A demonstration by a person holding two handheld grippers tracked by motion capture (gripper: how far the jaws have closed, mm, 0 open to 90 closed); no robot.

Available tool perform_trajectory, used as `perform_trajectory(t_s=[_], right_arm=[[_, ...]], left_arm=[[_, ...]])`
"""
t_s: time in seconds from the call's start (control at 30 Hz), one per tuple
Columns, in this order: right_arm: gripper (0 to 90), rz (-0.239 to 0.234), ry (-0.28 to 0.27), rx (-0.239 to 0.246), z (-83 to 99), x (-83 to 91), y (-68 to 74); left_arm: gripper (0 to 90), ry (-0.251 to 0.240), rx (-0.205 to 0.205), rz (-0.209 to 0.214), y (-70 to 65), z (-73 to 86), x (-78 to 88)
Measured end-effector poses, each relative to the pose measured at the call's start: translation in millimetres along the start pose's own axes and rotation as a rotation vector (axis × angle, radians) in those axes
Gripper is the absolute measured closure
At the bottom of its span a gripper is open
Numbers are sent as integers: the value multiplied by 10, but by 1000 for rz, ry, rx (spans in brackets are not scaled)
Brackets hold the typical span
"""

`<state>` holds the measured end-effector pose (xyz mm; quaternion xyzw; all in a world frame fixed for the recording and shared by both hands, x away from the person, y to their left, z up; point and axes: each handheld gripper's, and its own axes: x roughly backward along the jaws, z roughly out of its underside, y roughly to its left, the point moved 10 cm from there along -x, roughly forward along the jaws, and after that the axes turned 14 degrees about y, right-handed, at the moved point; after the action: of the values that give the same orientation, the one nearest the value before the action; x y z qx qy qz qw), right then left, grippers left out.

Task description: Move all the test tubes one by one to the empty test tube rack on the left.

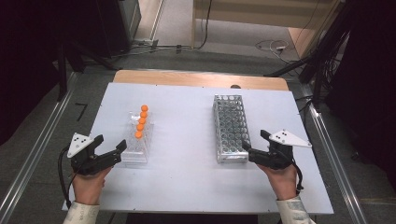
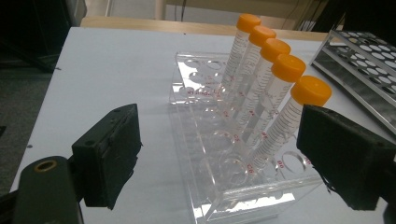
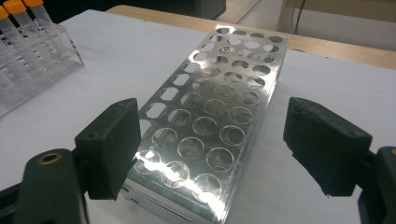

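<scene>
A white tabletop (image 1: 187, 186) with a bare wooden strip along its far edge carries two racks, well apart: a clear plastic rack (image 1: 135, 151) at the left holding orange-capped tubes (image 1: 141, 121), and a metal rack (image 1: 230, 128) at the right.

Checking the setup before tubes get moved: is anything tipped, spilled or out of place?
Nothing stands out. Five orange-capped tubes sit in a row in the clear rack, leaning alike; the metal rack lies flat with empty holes, and the table shows no spill.
</scene>
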<state>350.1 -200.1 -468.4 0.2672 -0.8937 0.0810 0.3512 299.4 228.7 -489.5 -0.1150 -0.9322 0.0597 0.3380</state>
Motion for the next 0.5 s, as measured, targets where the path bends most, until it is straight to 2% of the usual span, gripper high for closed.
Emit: perform_trajectory(t_s=[0.23, 0.5], right_arm=[[174, 24, -5, -22, 69, 58, -140], [174, 55, 0, -51, 156, 126, -307]], left_arm=[[142, -11, 12, -2, 71, 11, 12], [142, -20, 5, -5, 105, 25, 35]])
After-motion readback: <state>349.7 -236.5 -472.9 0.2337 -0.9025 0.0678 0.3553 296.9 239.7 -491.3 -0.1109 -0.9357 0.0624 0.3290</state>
